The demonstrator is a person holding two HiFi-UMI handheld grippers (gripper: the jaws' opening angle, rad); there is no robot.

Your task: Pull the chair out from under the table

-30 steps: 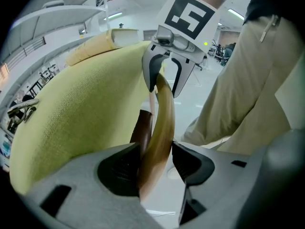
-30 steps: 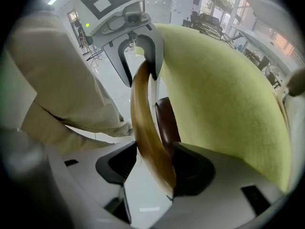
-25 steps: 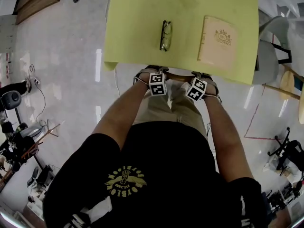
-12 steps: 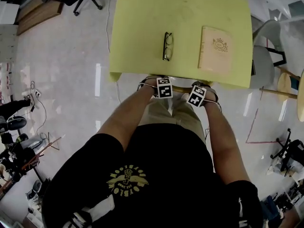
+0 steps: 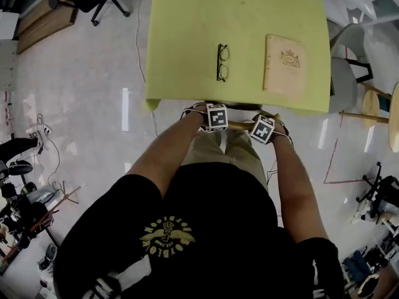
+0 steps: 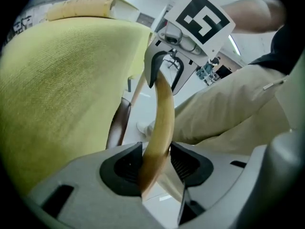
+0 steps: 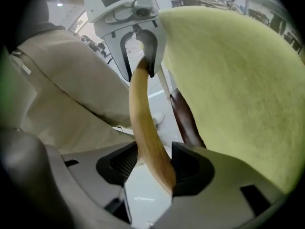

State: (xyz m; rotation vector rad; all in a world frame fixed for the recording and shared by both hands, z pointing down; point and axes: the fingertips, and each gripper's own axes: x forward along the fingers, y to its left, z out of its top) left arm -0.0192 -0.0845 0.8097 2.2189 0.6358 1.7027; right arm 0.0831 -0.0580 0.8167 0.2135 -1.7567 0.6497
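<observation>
Beige hardback book (image 5: 285, 64) bears a gold crest, lettering unreadable; both forearms (image 5: 163, 149) reach down to the near edge of the yellow-green table (image 5: 187, 42); left gripper (image 6: 155, 163), jaws just closed further, and right gripper (image 7: 152, 168) each clamp the curved wooden chair rail (image 6: 162, 111) just below it.

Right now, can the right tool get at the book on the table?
Probably not yet. The right tool is clamped on the chair rail at the table edge. Once it lets go, the book lies just beyond, with nothing over it.
</observation>
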